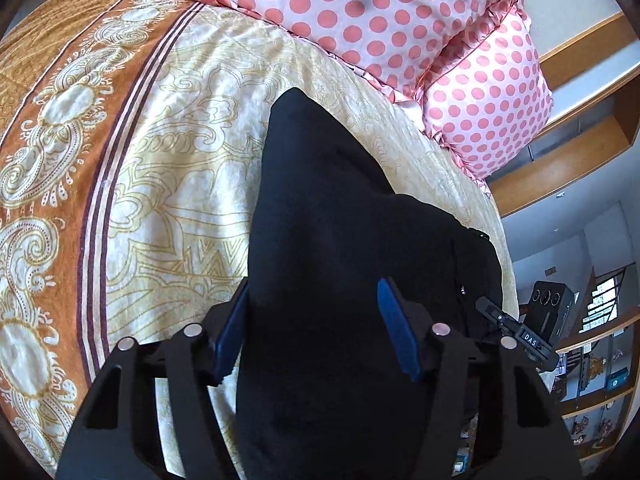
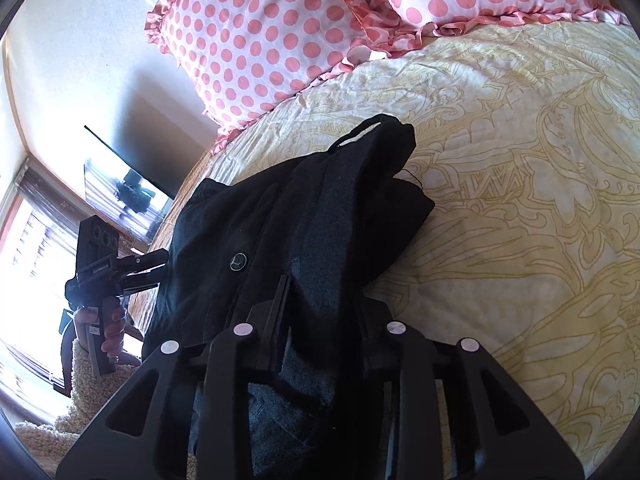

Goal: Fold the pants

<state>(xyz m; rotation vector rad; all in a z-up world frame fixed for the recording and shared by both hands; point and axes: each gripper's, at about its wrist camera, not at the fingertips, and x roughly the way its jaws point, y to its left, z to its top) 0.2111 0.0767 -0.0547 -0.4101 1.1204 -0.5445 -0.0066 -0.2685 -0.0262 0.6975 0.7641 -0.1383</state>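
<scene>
The black pants (image 1: 320,216) lie bunched on the cream patterned bedspread (image 1: 180,152). In the left wrist view the cloth drapes between and over my left gripper (image 1: 316,324), whose blue fingers (image 1: 394,320) stand apart around the fabric. In the right wrist view the pants (image 2: 280,224) show a round button and a folded leg end toward the pillows. My right gripper (image 2: 320,304) has fabric covering it between its fingers; the jaw gap is hidden. My left gripper (image 2: 120,272) shows at the pants' far left edge, held by a hand.
Two pink polka-dot pillows (image 1: 380,20) lie at the head of the bed, also in the right wrist view (image 2: 256,40). An orange patterned border (image 1: 52,160) runs along the bedspread. Wooden shelves (image 1: 580,160) stand beyond the bed. A window and glass table (image 2: 120,196) lie left.
</scene>
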